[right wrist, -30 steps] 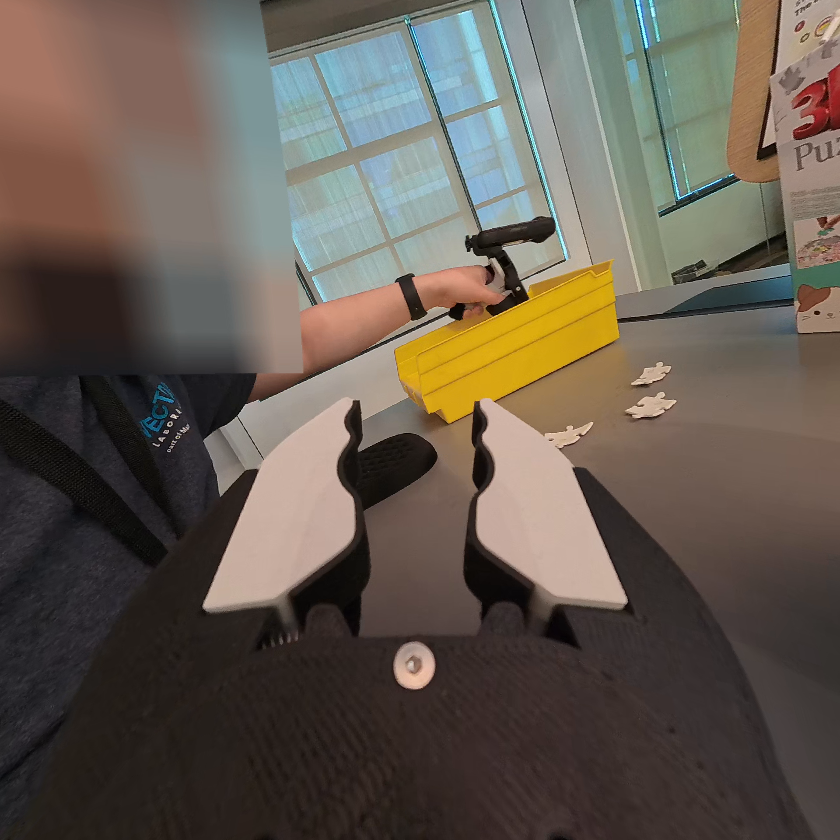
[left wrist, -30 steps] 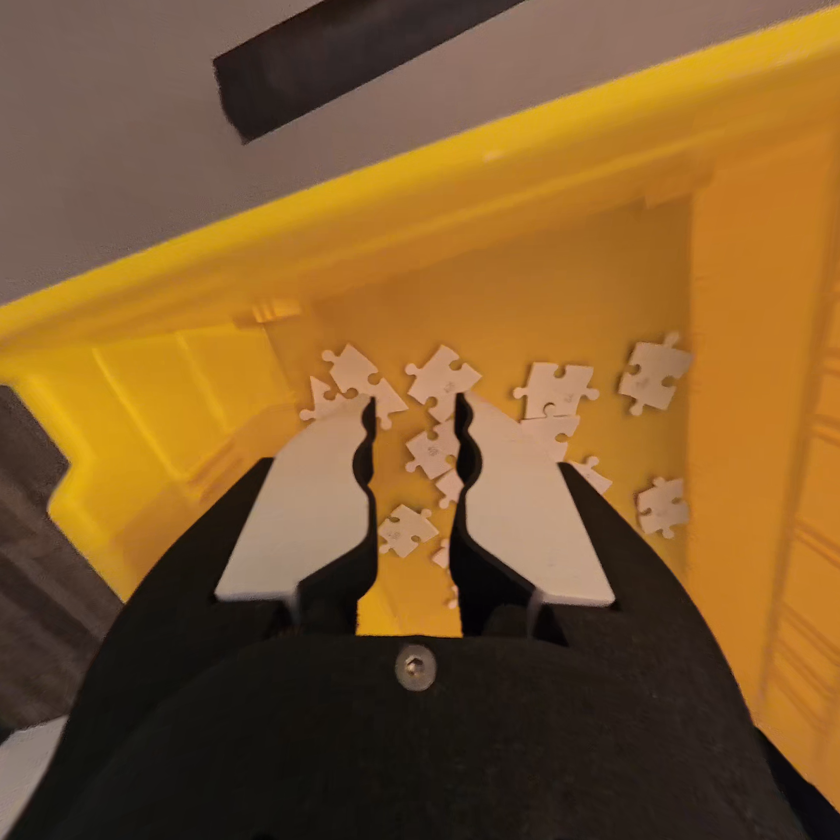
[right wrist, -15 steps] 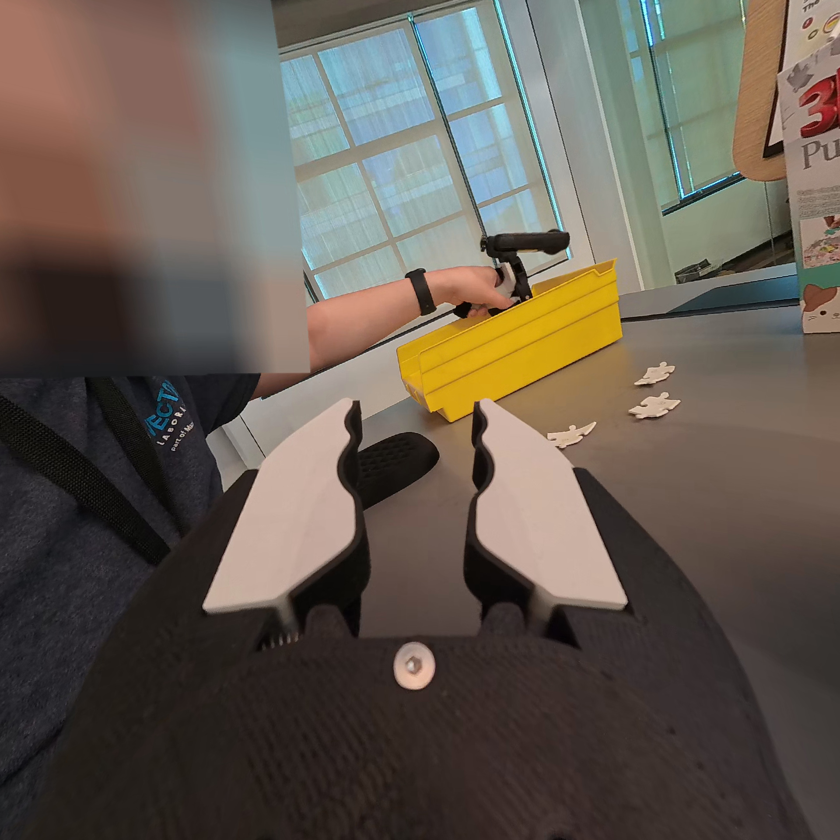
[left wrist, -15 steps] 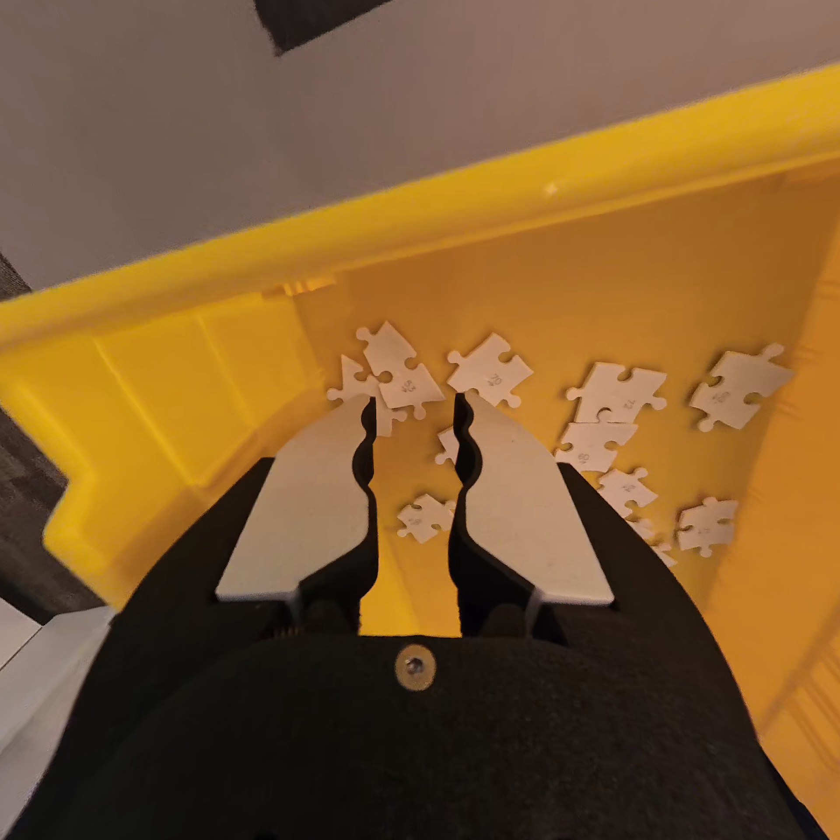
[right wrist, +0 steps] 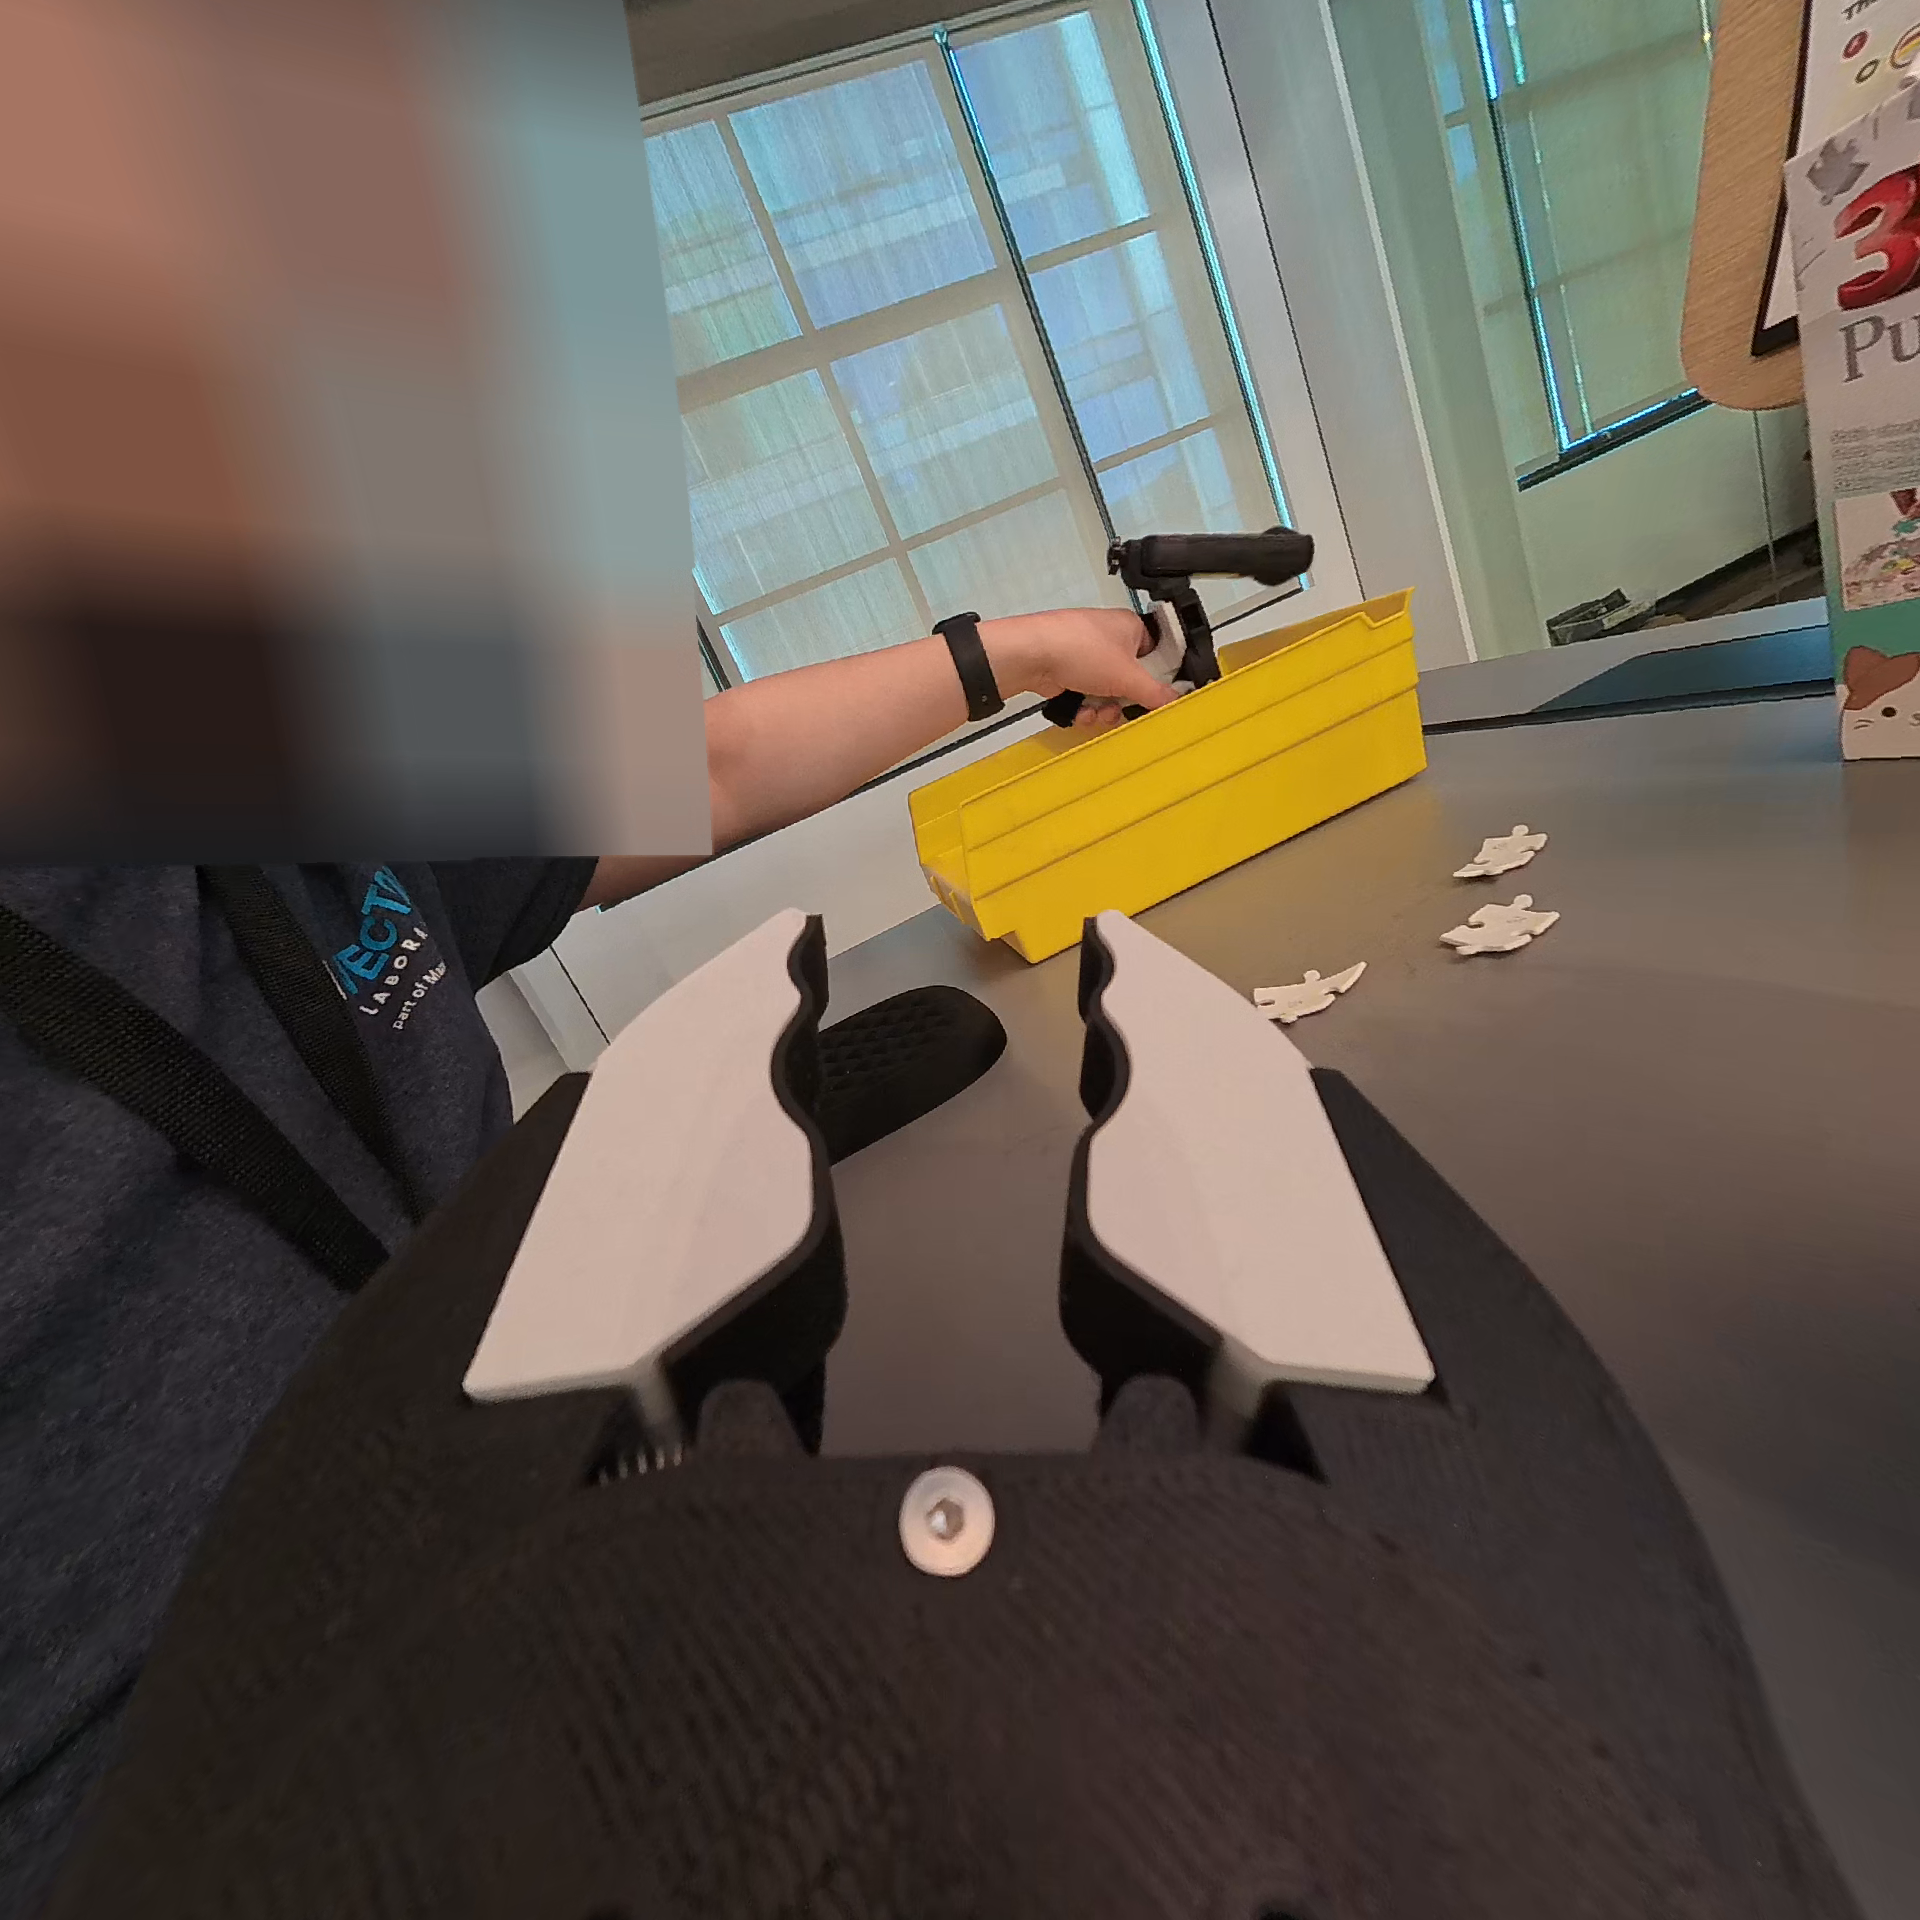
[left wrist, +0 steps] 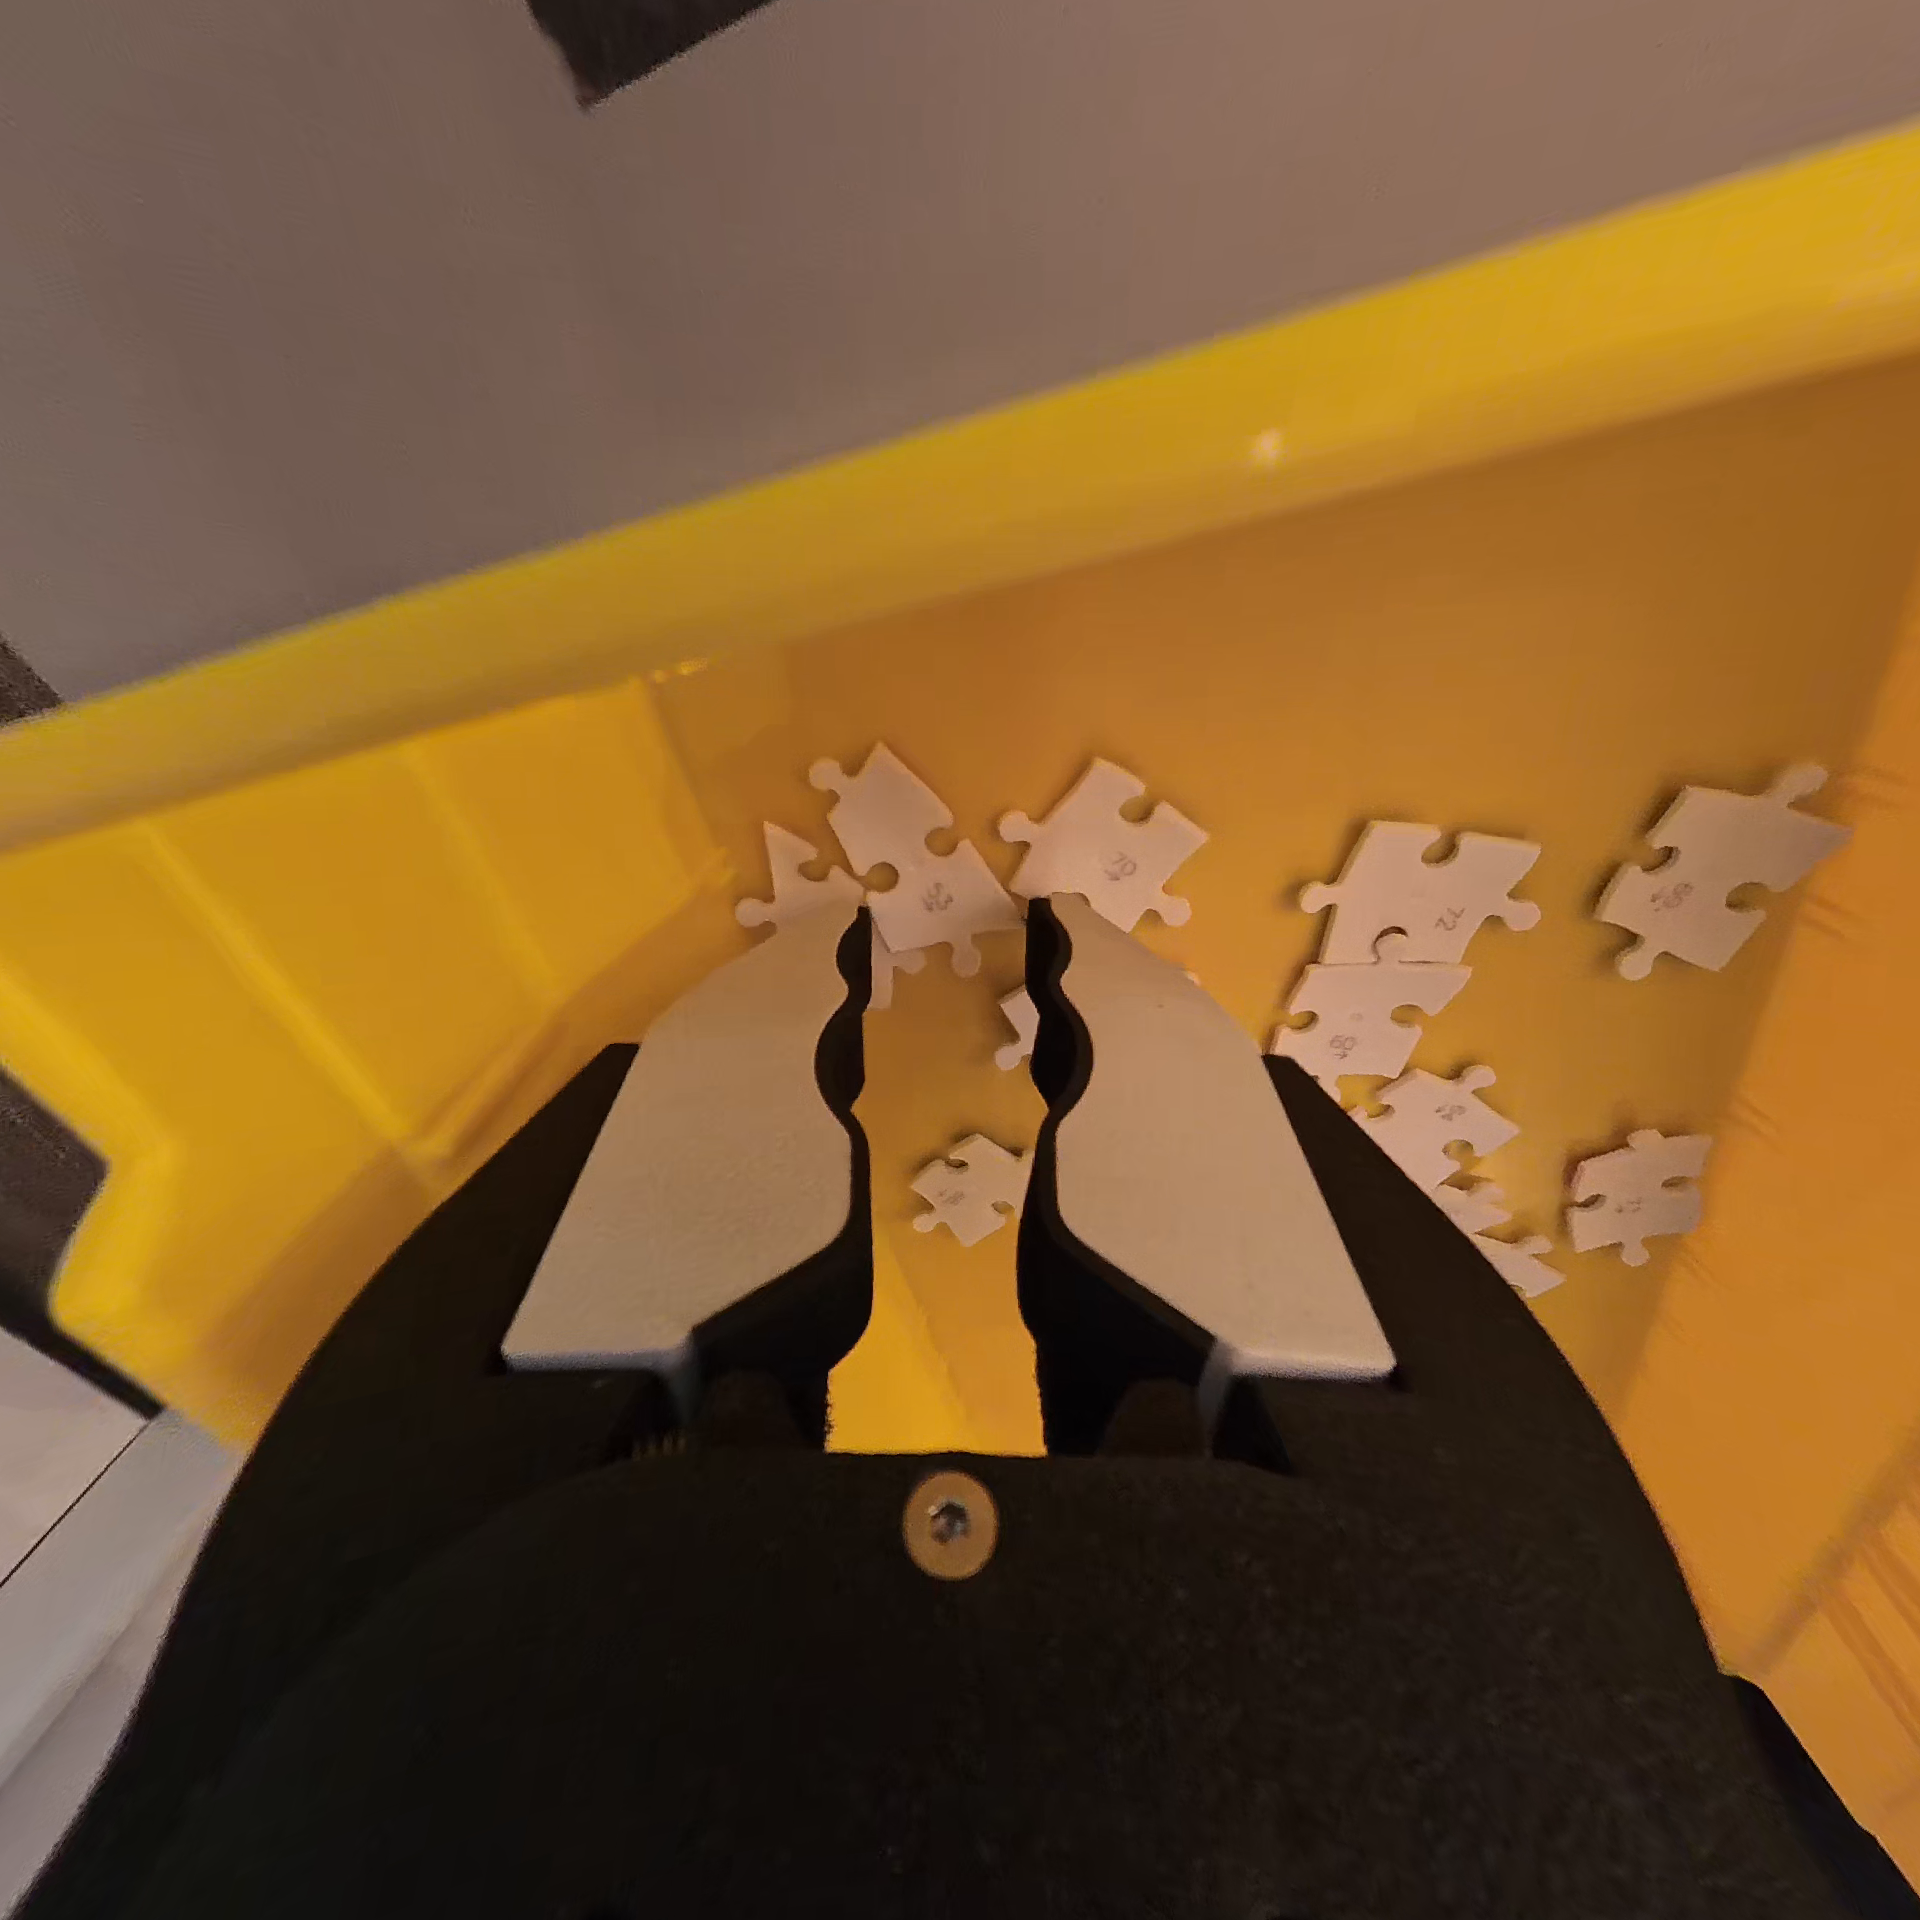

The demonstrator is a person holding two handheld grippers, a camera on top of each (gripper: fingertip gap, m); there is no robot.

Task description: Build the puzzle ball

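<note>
The table (right wrist: 1621,1091), dark grey, fills the right half of the right wrist view. The yellow bin (right wrist: 1184,790) stands on it at centre frame, upper middle; in the left wrist view its far wall (left wrist: 935,540) crosses the frame diagonally from lower left to upper right.

A box (right wrist: 1870,436) stands upright at the right edge of the right wrist view.

The person's left hand (right wrist: 1081,665) holds the left gripper (left wrist: 945,914) down inside the bin. Its jaws are apart, with nothing between them. Its fingertips (left wrist: 800,935) lie over the pieces at the bin's far left corner.

The right gripper (right wrist: 951,935) sits low over the table, lower centre of its view, jaws apart and empty.

Loose white pieces (left wrist: 1413,904) lie flat on the bin floor, spread from centre to right of the left wrist view; several overlap. One piece (left wrist: 925,862) shows just past the gap between the left fingertips. Contact with it cannot be told.

Three more pieces (right wrist: 1496,925) lie on the table, just right of the bin.
</note>
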